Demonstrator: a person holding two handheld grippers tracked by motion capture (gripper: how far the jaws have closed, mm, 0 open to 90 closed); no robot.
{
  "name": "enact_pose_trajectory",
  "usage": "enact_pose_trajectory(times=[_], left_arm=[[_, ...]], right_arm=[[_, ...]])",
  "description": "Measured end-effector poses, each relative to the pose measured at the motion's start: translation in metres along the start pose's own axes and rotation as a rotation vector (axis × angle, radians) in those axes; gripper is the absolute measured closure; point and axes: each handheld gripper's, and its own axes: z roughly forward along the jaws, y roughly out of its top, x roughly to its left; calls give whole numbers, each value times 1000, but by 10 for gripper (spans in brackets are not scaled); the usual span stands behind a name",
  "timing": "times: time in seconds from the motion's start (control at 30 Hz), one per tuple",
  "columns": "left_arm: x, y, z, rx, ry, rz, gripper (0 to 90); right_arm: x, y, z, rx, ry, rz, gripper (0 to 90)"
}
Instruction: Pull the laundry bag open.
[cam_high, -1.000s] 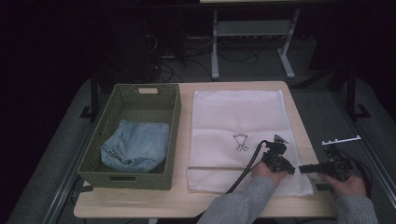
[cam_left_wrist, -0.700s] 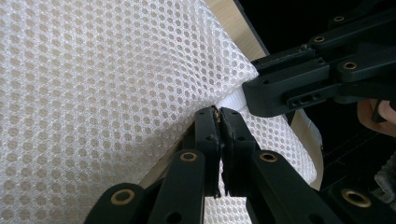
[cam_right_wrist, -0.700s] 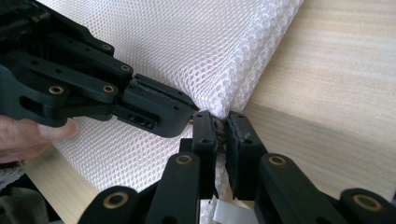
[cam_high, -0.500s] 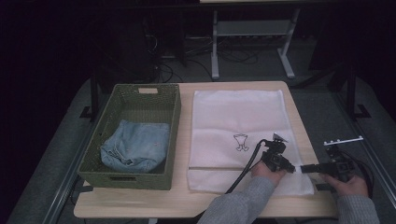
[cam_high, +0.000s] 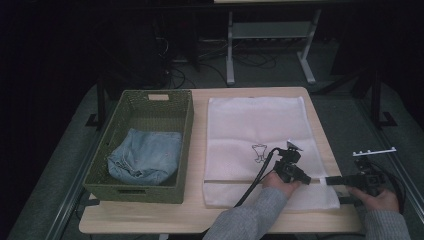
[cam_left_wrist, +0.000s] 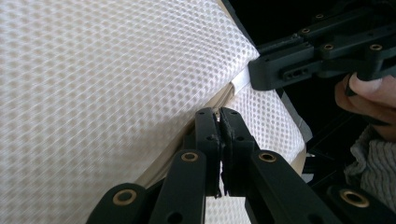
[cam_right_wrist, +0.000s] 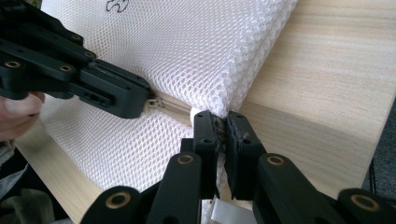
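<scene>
Right gripper (cam_high: 334, 180) clamped on the white mesh bag's (cam_high: 255, 130) near right edge, left gripper (cam_high: 306, 179) pinched shut on its zipper line just beside, bag flat on table (cam_high: 320, 115), green basket (cam_high: 186, 145) holding denim (cam_high: 145, 156) left.

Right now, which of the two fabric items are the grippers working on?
The white mesh bag flat on the table, not the blue denim in the basket.

Both grippers, left gripper (cam_high: 306, 179) and right gripper (cam_high: 334, 180), point toward each other, fingers closed.
</scene>
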Motion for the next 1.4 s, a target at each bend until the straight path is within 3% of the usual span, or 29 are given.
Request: enact_pose_trajectory(times=[0.3, 0.7, 1.0, 1.4], left_arm=[[13, -8, -20, -3, -4, -12, 872], [25, -17, -47, -1, 23, -18, 872], [29, -23, -55, -5, 19, -17, 872], [33, -28, -61, 5, 17, -18, 873]], right_arm=[[1, 0, 0, 1, -10, 5, 829], [1, 0, 2, 11, -27, 5, 828], [1, 0, 2, 13, -18, 6, 827], [1, 0, 2, 23, -43, 6, 828]])
